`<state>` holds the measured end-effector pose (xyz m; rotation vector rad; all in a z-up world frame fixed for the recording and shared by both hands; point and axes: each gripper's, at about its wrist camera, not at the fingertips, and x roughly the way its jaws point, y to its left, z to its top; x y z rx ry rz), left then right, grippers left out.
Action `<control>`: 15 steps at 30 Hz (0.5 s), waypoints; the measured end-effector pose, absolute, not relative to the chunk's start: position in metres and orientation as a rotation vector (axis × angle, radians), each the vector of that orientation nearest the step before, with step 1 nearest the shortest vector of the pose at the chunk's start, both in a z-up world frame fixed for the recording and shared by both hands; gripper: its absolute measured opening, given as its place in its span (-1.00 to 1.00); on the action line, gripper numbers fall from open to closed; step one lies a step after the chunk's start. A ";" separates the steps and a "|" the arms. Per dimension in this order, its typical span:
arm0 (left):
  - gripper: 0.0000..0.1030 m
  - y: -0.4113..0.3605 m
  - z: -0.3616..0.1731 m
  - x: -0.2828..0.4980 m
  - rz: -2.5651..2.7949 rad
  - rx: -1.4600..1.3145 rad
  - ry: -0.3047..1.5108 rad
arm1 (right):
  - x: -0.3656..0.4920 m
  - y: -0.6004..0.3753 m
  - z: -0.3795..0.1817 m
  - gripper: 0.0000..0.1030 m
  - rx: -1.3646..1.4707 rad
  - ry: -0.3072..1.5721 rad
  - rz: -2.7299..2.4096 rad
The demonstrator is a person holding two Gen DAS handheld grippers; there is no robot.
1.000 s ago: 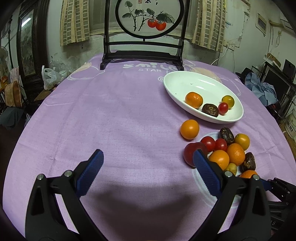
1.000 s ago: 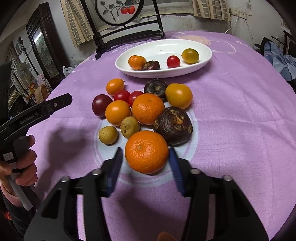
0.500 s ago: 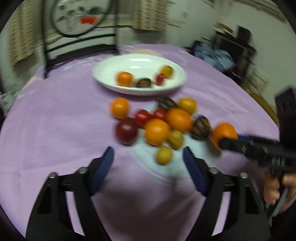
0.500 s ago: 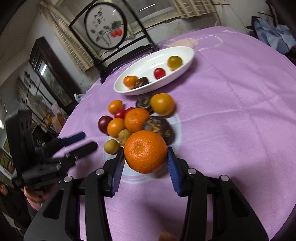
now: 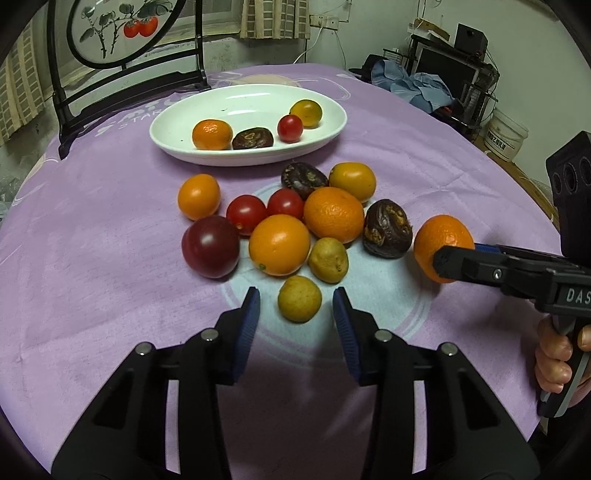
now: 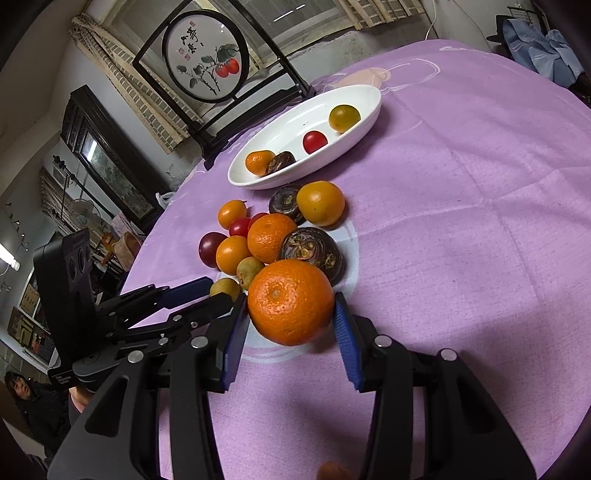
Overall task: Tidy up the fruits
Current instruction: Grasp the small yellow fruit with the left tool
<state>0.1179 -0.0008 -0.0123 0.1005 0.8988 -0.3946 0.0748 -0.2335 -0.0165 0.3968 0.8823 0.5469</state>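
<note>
My right gripper (image 6: 290,317) is shut on a large orange (image 6: 290,301) and holds it above the cloth; it also shows in the left wrist view (image 5: 441,245). My left gripper (image 5: 296,318) is open, its blue pads on either side of a small yellow-green fruit (image 5: 299,298) without touching it. A pile of fruits lies on the purple cloth: oranges (image 5: 279,244), tomatoes (image 5: 246,214), a dark plum (image 5: 210,246), brown wrinkled fruits (image 5: 386,232). A white oval dish (image 5: 177,122) behind holds several fruits.
A black framed screen with a persimmon painting (image 5: 122,33) stands at the table's far edge. Clothes and electronics (image 5: 424,81) lie beyond the right edge. The round table drops off all around.
My right gripper closed on the large orange and lifted it off the cloth. My left gripper swung right toward the pile and narrowed around the small yellow-green fruit.
</note>
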 end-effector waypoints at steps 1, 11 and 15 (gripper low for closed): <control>-0.21 -0.002 -0.013 0.120 -0.395 0.102 0.903 | 0.075 -0.234 -0.017 -0.12 0.398 0.883 0.549; -0.50 -0.006 -0.021 0.128 -0.403 0.087 0.947 | 0.075 -0.234 -0.017 -0.12 0.408 0.888 0.564; -0.51 -0.004 -0.020 0.125 -0.400 0.078 0.940 | 0.073 -0.234 -0.016 -0.12 0.413 0.879 0.572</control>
